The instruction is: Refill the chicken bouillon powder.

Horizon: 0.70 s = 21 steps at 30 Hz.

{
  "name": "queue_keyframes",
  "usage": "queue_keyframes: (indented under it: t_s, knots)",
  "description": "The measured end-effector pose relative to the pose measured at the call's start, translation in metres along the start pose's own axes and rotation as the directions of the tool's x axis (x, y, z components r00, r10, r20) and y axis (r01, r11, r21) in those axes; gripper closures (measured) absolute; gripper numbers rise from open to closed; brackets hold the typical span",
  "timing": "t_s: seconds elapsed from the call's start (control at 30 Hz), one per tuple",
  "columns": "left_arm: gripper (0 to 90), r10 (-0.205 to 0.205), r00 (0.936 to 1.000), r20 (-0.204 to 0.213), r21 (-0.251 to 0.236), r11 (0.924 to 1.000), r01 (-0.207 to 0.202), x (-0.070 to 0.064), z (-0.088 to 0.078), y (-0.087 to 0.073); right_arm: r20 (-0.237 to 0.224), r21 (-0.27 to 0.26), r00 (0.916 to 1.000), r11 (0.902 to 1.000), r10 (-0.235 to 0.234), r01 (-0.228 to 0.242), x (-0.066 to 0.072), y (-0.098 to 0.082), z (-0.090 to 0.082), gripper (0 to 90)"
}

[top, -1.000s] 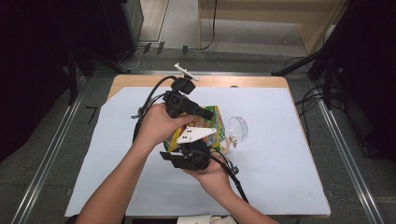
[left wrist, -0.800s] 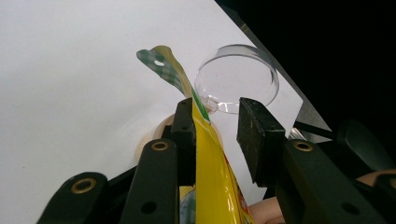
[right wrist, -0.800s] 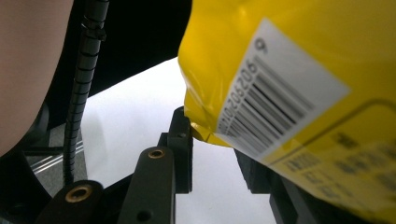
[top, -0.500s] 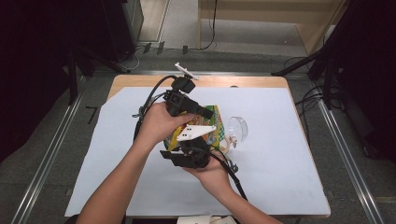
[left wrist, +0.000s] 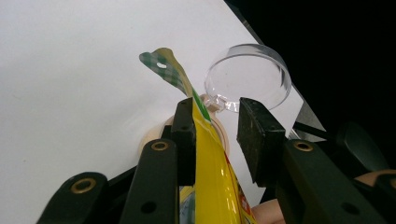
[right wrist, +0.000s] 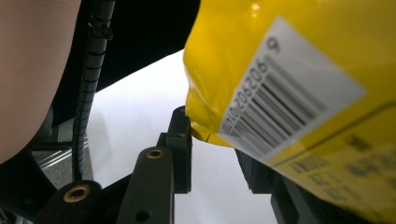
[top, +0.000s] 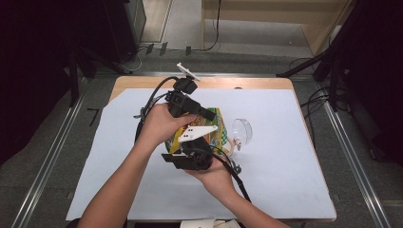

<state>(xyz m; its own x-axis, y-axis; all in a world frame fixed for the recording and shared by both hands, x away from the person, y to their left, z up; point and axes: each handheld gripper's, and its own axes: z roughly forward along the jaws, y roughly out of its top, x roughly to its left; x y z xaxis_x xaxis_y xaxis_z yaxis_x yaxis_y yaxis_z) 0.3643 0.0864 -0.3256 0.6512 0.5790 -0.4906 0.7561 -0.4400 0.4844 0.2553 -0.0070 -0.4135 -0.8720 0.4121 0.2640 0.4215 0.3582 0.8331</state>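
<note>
No change from the earlier frames is seen. At frame centre, the yellow bag (top: 215, 124) is held above the sheet (top: 285, 142) between both grippers. The left gripper (left wrist: 215, 135) stands open, the bag edge against one pad. Whether the right gripper (right wrist: 212, 154) clamps the bag cannot be told. A clear lid (top: 242, 130) lies right of the bag.

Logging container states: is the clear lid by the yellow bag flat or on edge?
On edge: the clear lid stands on its rim on the white sheet.
</note>
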Motion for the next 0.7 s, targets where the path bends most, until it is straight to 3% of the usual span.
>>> queue_keyframes:
  t_s: [0.33,0.47,0.7]
  knots:
    - [69.0,0.027,0.9995,-0.018,0.001,0.9996,-0.027,-0.006,0.004,-0.002,0.013,-0.016,0.9999,0.9998,-0.010,0.010,-0.001,-0.006,0.000,69.6]
    - [69.2,0.060,0.9960,-0.067,-0.011,0.9981,-0.061,-0.013,0.005,-0.004,0.025,-0.022,0.9996,0.9997,-0.011,0.011,-0.001,-0.008,0.001,69.4]
    - [69.5,0.059,0.9953,-0.077,-0.035,0.9975,-0.062,-0.018,0.001,-0.005,0.023,-0.037,0.9995,0.9990,-0.023,0.024,0.000,-0.008,-0.001,68.4]
